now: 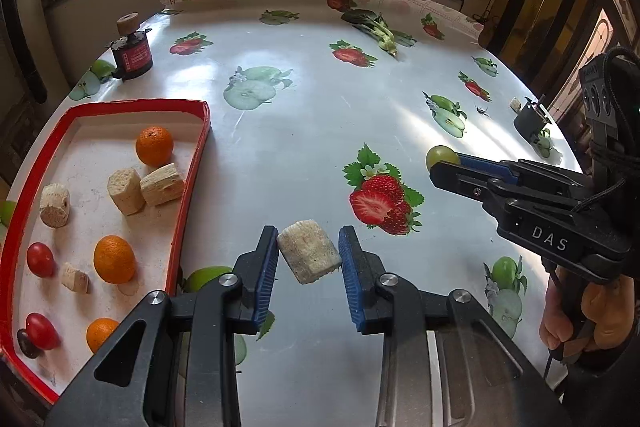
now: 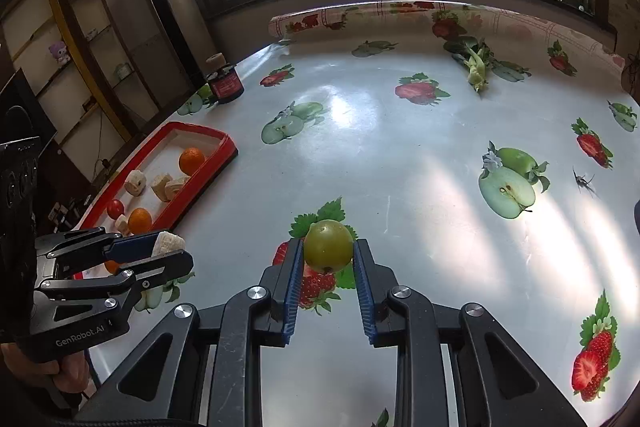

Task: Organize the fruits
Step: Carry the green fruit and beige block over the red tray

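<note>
My left gripper [image 1: 309, 253] is shut on a pale beige fruit chunk [image 1: 309, 251], held above the table just right of the red-rimmed tray [image 1: 192, 163]. The tray holds oranges [image 1: 154, 145], red tomatoes [image 1: 40, 259] and several beige chunks [image 1: 125, 190]. My right gripper [image 2: 328, 257] is shut on a round green fruit [image 2: 329, 246], held over a printed strawberry. In the left wrist view the right gripper [image 1: 444, 163] is at the right with the green fruit [image 1: 442, 155] at its tip. In the right wrist view the left gripper [image 2: 168, 251] is at the left beside the tray [image 2: 224, 151].
A dark red jar [image 1: 133, 55] with a cork on top stands at the far left of the table. A leafy green vegetable [image 1: 378, 27] lies at the far side. A small black object [image 1: 530, 121] sits at the right edge. The tablecloth has printed fruit.
</note>
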Available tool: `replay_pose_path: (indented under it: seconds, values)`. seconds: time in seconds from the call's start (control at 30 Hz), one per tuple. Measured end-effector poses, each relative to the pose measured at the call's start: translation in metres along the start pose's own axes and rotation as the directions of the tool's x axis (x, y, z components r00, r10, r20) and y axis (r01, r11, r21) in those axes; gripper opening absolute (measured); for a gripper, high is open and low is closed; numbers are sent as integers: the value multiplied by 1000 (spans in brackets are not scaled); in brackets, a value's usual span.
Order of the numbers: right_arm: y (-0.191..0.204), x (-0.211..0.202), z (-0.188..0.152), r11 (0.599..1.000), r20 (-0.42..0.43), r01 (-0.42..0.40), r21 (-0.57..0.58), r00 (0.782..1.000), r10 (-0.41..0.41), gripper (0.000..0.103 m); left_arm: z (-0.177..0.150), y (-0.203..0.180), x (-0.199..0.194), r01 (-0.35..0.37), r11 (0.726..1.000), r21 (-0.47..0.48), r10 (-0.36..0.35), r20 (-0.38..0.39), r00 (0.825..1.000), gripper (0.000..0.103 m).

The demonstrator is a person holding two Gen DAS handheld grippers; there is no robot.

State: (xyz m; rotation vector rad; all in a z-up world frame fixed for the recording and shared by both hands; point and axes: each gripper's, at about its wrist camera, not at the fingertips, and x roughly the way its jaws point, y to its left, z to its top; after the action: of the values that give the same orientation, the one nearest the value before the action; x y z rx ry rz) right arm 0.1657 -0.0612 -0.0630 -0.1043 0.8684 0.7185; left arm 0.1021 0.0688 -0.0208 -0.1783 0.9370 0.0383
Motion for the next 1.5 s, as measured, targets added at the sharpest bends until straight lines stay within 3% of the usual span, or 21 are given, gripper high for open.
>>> replay_pose_path:
  seconds: [0.83, 1.5]
  values:
    - [105, 30, 16, 986, -40, -76, -148, 997, 71, 25, -26, 97, -40, -70, 986, -148, 78, 44, 996, 28]
    - [184, 76, 29, 957, -102, -155, -246, 986, 134, 25, -44, 190, -48, -143, 947, -288, 156, 23, 987, 28]
